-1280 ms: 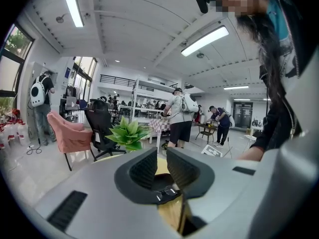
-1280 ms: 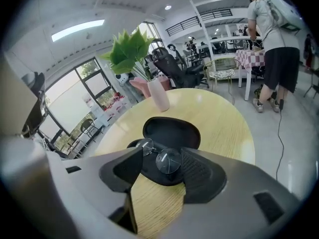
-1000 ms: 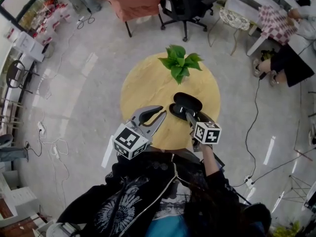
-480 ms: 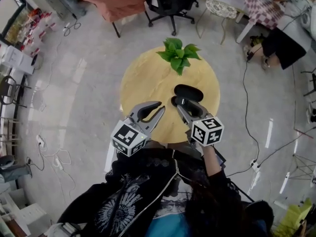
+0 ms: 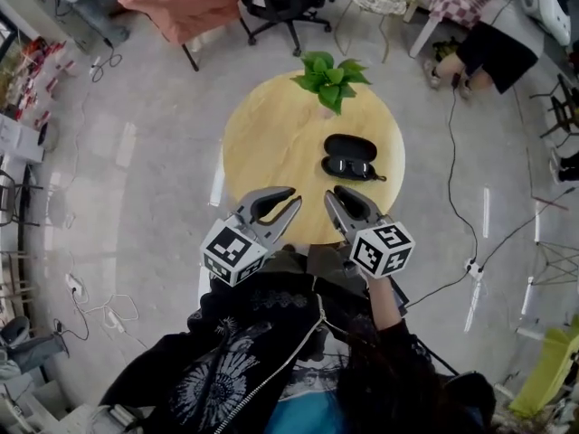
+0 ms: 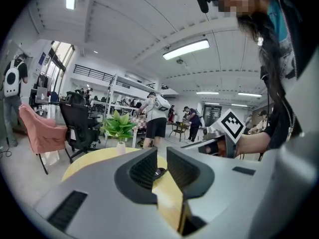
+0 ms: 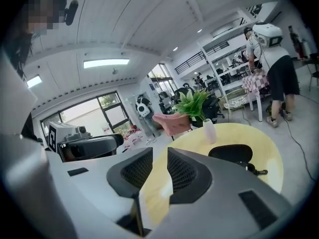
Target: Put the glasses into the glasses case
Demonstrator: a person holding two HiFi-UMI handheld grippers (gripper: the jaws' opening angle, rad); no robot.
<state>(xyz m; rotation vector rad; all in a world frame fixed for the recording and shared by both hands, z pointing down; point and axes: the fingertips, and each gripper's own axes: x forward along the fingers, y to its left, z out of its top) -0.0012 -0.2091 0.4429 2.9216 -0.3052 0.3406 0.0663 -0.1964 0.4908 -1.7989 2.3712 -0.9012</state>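
1. Grey workshop floor surrounds a round yellow table, with a plant at its far edge.
2. At the left, the left gripper hovers over the table's near rim. Its jaws stand a narrow slit apart with only tabletop showing between them. It looks parked, as nothing lies within its reach.
3. Just to its right, the right gripper hangs over the same rim, tilted slightly down. Its jaws have just been closing and now leave a thin gap, with nothing between them.
4. Ahead of the right gripper and a little to its right, well apart from its tips, the case lies open, lid half toward the plant.
5. The glasses rest in the case's nearer half, facing up, so they appear to be already placed. One temple tip seems to poke past the case's right end.
6. Likely what remains is folding the lid shut. That stray tip could catch the lid unless it is tucked in first.
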